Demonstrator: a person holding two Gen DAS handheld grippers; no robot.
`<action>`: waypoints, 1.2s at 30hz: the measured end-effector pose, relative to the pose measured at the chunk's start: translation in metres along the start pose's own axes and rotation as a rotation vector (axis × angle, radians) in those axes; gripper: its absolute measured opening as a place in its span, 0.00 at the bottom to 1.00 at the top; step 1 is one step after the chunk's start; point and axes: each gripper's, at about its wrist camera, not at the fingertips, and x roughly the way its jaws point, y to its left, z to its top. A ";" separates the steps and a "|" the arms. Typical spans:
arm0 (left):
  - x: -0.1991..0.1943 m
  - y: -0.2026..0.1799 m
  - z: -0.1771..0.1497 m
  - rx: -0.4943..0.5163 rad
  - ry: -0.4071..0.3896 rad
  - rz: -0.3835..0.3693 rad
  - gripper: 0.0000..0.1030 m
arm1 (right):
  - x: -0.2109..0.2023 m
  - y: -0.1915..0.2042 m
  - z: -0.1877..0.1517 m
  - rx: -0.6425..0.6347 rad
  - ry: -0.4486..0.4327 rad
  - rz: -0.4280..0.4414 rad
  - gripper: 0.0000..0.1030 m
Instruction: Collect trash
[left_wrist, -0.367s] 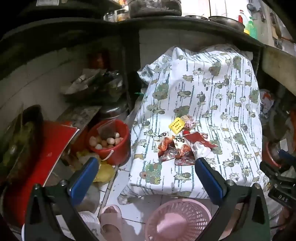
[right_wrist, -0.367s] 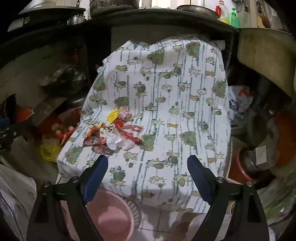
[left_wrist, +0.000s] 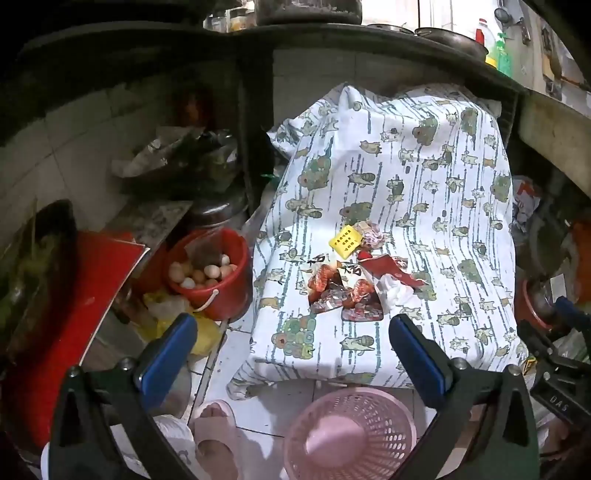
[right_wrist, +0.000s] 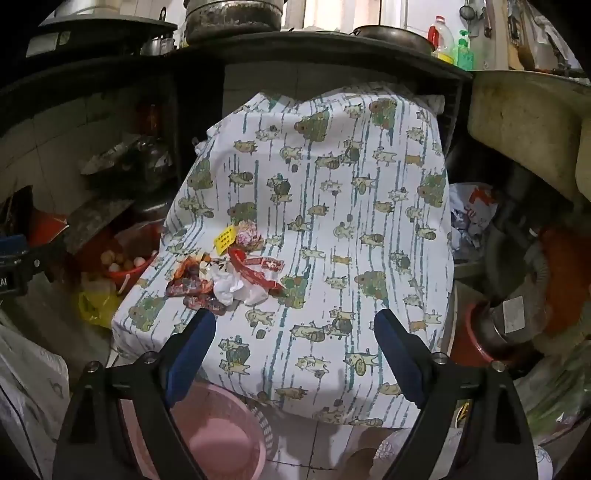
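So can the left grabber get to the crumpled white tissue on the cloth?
Probably yes. The left gripper is open and empty, and the crumpled white tissue lies on top of the wrapper pile just beyond its fingertips, with only bare patterned cloth in between.

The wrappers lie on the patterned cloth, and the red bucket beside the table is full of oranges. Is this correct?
Not quite. The red bucket holds eggs, not oranges; the left wrist view shows them plainly. The rest stands: the wrappers lie on the patterned cloth, and the bucket stands beside the covered table.
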 end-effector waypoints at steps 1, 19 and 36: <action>0.001 0.000 0.000 0.004 0.002 0.000 1.00 | -0.001 0.000 0.000 0.004 -0.002 -0.003 0.87; -0.009 -0.017 -0.006 0.069 -0.076 -0.024 1.00 | -0.010 0.008 0.005 -0.029 -0.034 -0.016 0.88; -0.007 -0.020 -0.004 0.034 -0.076 -0.041 1.00 | -0.008 0.003 0.001 -0.020 -0.033 -0.031 0.91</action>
